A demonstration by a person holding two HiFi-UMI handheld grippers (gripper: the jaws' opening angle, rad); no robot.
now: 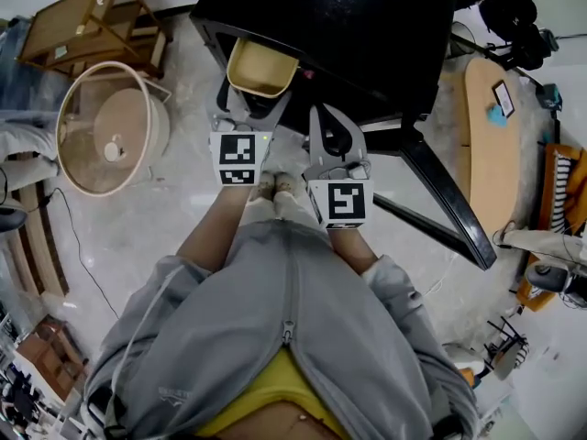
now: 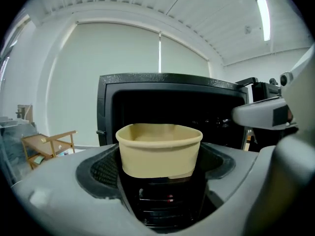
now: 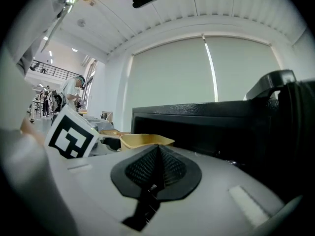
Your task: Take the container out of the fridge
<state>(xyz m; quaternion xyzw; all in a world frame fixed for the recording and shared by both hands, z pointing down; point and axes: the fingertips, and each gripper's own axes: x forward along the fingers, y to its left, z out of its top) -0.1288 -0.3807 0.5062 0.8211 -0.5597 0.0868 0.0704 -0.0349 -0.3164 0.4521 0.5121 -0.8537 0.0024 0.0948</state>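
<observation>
At 11 o'clock, the left gripper [image 1: 248,115] is clamped around a beige container [image 1: 260,66], held at the mouth of the black fridge [image 1: 367,26] at 12. At 1 o'clock, the right gripper [image 3: 156,156] is closed and empty. Probably best to draw the container back level, squeezing gently so its thin wall does not buckle.

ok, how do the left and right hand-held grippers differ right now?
The left hand-held gripper has its jaws apart, clamped on the beige container. The right hand-held gripper has its jaws together on nothing. In the head view the left one sits further forward than the right one. Both are grey and point at the black fridge.
</observation>
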